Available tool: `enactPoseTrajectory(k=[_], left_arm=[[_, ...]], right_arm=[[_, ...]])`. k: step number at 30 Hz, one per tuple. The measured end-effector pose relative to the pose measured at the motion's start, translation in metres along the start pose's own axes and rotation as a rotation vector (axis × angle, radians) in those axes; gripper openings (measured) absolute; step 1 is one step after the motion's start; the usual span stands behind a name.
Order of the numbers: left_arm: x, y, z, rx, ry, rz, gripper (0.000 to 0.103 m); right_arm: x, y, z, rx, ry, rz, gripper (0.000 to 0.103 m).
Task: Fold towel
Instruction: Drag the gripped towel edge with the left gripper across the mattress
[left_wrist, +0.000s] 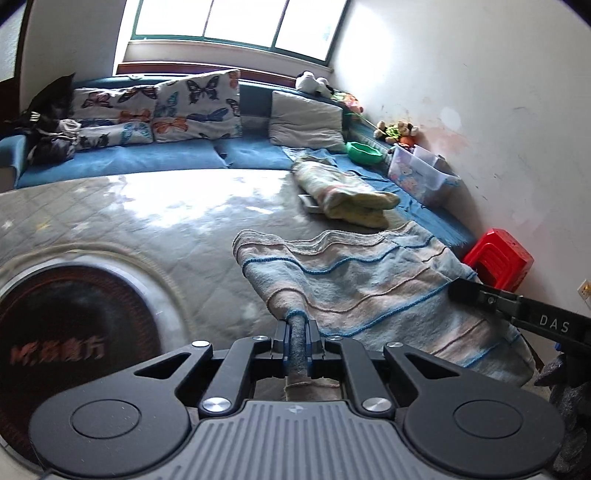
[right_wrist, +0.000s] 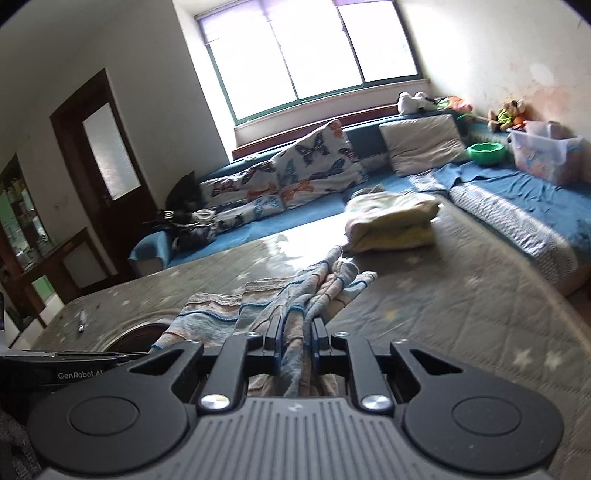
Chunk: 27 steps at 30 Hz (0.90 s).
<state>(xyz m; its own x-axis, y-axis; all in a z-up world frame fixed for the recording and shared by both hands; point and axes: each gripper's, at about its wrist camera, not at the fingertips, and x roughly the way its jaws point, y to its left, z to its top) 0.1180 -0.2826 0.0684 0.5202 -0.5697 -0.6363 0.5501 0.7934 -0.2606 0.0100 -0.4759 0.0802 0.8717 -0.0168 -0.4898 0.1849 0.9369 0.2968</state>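
The striped towel (left_wrist: 354, 280) is spread on the quilted table (left_wrist: 129, 221), its length stretched between the two grippers — one near corner is pinched in the closed left gripper (left_wrist: 297, 332), the other bunched in the closed right gripper (right_wrist: 295, 332); the far edge lies ahead of both.

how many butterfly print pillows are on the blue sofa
3: one large white butterfly-print pillow standing upright, a second to its left, a third lying flat below that; others may be hidden.
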Motion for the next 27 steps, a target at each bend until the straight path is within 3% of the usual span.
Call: enactPoseTrajectory(k=[12,20,27], left_arm=[[0.034,-0.03,0.005,0.031,0.046,-0.028,0.009],[0.055,-0.045,-0.01,0.08,0.108,-0.037,0.009],[0.068,-0.05,-0.023,0.115,0.148,-0.008,0.014]], right_arm=[[0.006,-0.038,0.005,0.001,0.011,-0.067,0.013],[0.015,-0.056,-0.002,-0.02,0.042,-0.123,0.013],[0.023,-0.071,-0.019,0.016,0.101,-0.191,0.02]])
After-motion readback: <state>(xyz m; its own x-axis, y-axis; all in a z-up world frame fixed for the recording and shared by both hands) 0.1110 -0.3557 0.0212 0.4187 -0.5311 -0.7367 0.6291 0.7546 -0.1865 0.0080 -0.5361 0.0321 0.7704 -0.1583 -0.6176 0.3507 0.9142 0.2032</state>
